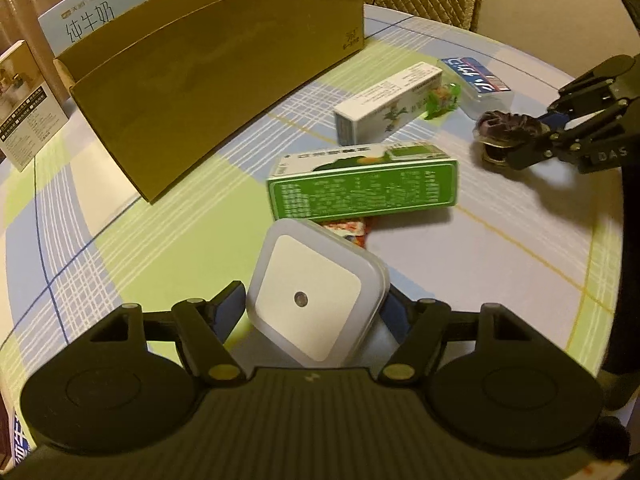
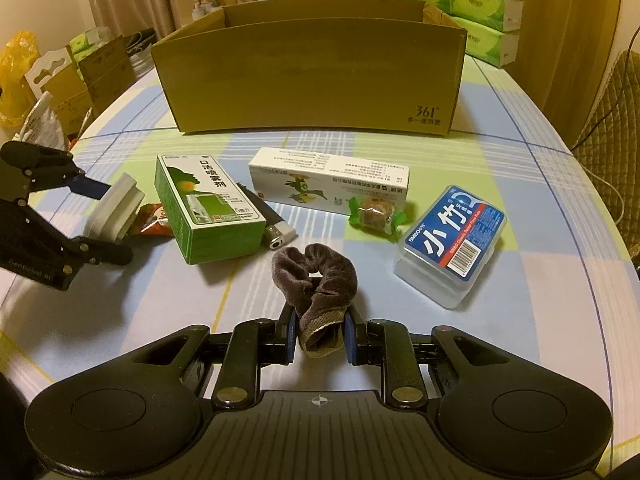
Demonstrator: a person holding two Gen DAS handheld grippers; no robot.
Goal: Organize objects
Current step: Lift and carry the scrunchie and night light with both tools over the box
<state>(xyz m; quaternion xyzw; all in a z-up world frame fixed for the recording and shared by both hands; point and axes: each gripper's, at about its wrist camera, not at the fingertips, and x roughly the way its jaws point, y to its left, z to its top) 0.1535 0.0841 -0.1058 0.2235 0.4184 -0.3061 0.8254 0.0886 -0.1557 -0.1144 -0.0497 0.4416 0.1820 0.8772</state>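
Left gripper [image 1: 316, 304]: clamped on the white square night light [image 1: 316, 296], blue pads pressing its two side edges. From the right wrist view the light looks tipped up off the table, just beside the red snack packet [image 2: 154, 218].

Right gripper [image 2: 319, 334]: pinched on the brown velvet scrunchie [image 2: 316, 276], holding the folded near end while the loop flops forward onto the tablecloth [image 2: 540, 280].

Night light handling: my guess is light, hard, smooth plastic, so kinda slippery. The side-edge grip looks right, keep it square so it doesn't twist out.

Scrunchie handling: soft, squishy, weighs nothing. Grab it anywhere, but it'll dangle, so it needs lifting well over the box wall.

Destination: presumably the open cardboard box [image 2: 312, 80] at the back of the table, well apart from both grippers.

Still loose: green spray box [image 2: 208, 208] standing on its long side, white medicine carton [image 2: 328, 180] lying flat behind it, green-wrapped candy [image 2: 376, 216] touching that carton's front, clear floss-pick case [image 2: 452, 248] off to the right, and a lighter [image 2: 276, 236] poking out from behind the green box.

Those cartons: stiff and light I'd say, best grabbed across the narrow sides.

Candy: tiny and crinkly, pinch the body, not the wrapper ears.
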